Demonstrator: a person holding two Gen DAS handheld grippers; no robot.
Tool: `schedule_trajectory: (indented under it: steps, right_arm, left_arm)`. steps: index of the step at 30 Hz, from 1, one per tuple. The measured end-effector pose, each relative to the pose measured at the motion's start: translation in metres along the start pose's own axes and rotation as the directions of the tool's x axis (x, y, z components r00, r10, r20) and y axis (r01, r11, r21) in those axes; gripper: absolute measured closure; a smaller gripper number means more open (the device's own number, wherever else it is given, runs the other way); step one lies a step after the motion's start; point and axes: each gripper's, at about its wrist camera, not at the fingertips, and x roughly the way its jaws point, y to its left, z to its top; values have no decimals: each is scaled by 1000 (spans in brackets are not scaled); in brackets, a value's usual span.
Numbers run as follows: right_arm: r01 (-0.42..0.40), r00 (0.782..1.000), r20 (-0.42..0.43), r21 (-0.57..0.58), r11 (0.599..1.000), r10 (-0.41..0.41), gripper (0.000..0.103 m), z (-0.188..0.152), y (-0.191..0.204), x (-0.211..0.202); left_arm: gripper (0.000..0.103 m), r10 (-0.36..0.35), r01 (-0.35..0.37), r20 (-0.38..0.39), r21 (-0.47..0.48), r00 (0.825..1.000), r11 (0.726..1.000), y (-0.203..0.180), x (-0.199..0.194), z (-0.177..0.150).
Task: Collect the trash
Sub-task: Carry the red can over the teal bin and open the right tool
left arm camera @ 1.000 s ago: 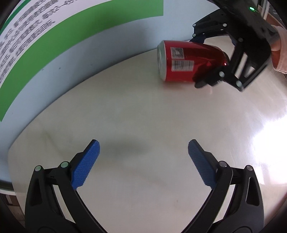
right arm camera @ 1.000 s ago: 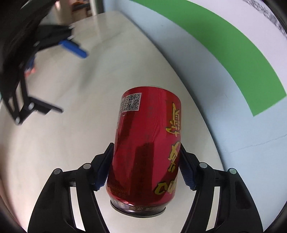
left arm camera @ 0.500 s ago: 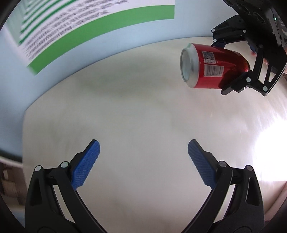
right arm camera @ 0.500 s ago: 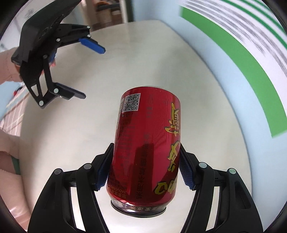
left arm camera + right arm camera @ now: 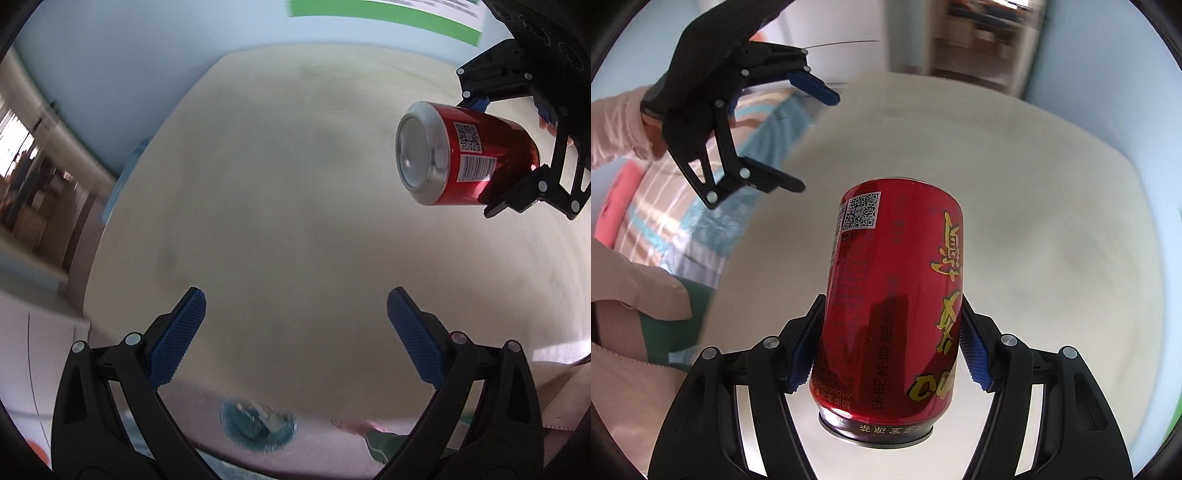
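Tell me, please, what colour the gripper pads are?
Blue pads, clearest in the left wrist view.

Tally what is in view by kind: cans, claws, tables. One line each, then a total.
Cans: 1, the red can, clamped in the right claw.
Claws: 2, the right one and the left claw, which stands open with nothing in it.
Tables: 1, the pale table.
Total: 4
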Motion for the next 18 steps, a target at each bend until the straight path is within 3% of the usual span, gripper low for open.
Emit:
schedule_trajectory:
  steps: [2,4,5,10,13,14,18]
  right_arm:
    - [-39,999,-5,-53,998,39,36,41,29,25]
    - [-82,997,-9,-80,993,81,36,79,32,53]
    - [-106,994,-7,-87,991,106,36,80,31,59]
    - [-214,977,-39,-146,966,211,36,154,67,131]
    - [-260,965,-76,-166,951,251,36,181,89,174]
    - [-274,961,-89,-176,946,262,36,186,99,190]
    - [-320,941,-175,-181,930,290,36,203,128,253]
  left_arm:
    - [7,25,-26,-11,-75,1000,997,34,-16,-43]
    - [7,33,-37,-26,-147,999,988,61,-27,-77]
    - [7,38,-45,-41,-198,998,979,80,-33,-100]
    - [7,62,-98,-115,-336,991,937,143,-48,-192]
    - [7,62,-122,-150,-430,987,895,174,-51,-262]
    - [7,63,-126,-154,-446,986,886,181,-45,-260]
    - [7,61,-160,-204,-519,977,840,217,-20,-304]
